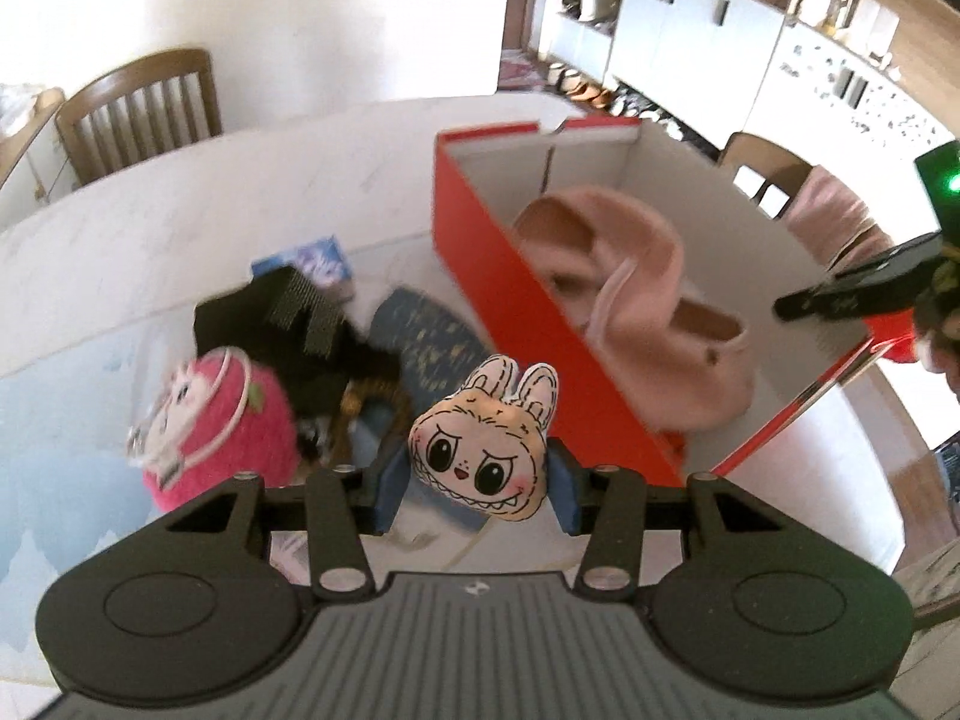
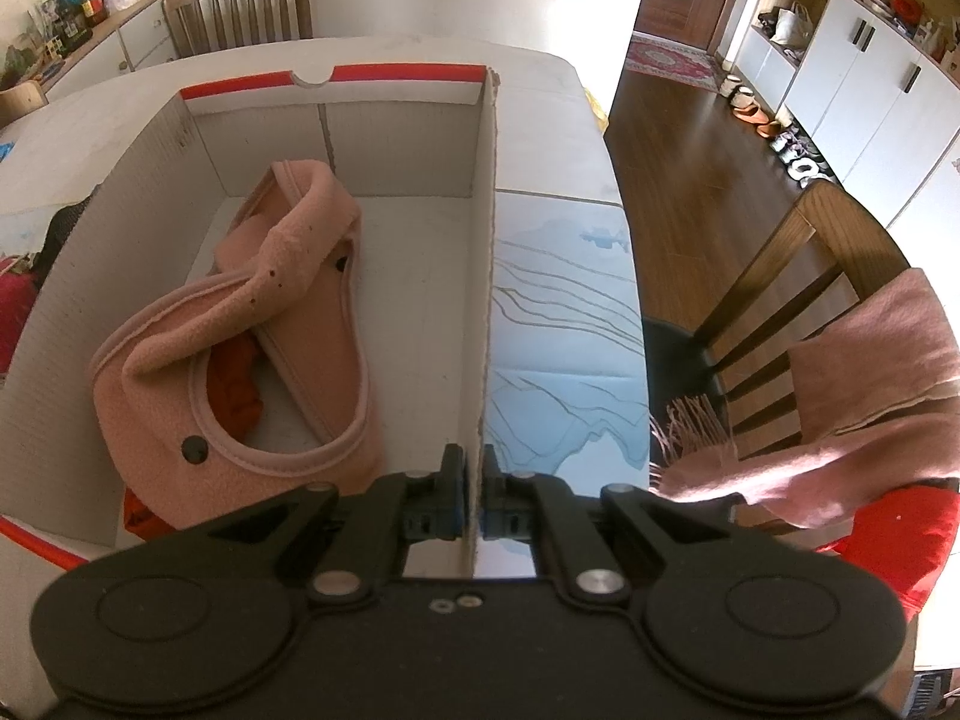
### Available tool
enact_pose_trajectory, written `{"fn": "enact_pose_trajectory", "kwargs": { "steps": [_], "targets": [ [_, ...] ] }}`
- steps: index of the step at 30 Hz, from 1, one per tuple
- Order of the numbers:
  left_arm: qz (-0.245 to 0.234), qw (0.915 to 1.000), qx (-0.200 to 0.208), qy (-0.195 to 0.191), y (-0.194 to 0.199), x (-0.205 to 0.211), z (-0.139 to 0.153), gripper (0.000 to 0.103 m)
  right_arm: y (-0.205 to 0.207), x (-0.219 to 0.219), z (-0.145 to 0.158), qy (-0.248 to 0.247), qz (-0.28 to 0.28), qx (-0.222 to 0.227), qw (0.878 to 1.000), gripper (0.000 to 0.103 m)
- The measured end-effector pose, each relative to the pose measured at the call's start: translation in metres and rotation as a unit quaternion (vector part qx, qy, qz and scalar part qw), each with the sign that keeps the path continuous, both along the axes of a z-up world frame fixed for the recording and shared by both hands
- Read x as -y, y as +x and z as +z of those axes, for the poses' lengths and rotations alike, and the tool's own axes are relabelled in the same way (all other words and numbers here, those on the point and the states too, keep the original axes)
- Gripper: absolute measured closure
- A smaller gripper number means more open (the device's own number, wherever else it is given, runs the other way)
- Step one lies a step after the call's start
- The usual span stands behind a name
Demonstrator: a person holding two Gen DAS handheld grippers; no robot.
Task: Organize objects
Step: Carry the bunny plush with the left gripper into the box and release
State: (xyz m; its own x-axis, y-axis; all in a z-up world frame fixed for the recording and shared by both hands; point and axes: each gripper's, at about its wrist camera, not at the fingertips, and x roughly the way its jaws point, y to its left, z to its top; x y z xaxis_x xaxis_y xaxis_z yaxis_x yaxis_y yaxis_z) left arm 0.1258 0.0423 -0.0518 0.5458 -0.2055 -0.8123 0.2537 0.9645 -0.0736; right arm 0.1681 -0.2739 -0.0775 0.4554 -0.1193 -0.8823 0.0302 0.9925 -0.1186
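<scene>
My left gripper (image 1: 477,489) is shut on a small beige bunny-eared monster toy (image 1: 480,444) and holds it above the table, just left of the red cardboard box (image 1: 510,324). The box holds a pink fleece garment (image 1: 630,288), also shown in the right wrist view (image 2: 252,324), with an orange item (image 2: 234,390) under it. My right gripper (image 2: 474,480) is shut on the box's right wall (image 2: 487,276) at its near end. The right gripper shows at the left wrist view's right edge (image 1: 864,288).
On the table left of the box lie a pink plush toy (image 1: 222,420), a black garment (image 1: 288,324), a blue patterned item (image 1: 426,342) and a small blue packet (image 1: 318,258). Wooden chairs (image 1: 144,108) (image 2: 798,300) stand around; a pink scarf (image 2: 840,408) hangs on one.
</scene>
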Motion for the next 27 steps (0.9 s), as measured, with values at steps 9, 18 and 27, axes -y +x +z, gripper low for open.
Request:
{"fn": "enact_pose_trajectory", "kwargs": {
  "steps": [9,18,27],
  "targets": [
    [-0.053,0.9984,0.02,-0.006,0.019,0.036,0.025,0.056,0.001,-0.001,0.0,0.001,0.001,0.001,1.0,0.1],
    [-0.113,0.9932,0.025,0.011,0.047,0.088,0.031,0.056,0.001,0.001,0.001,0.008,0.0,0.001,1.0,0.1],
    [-0.167,0.9856,0.006,0.025,0.072,0.137,0.015,0.056,0.001,0.001,0.001,0.011,-0.002,0.0,1.0,0.1]
  ]
}}
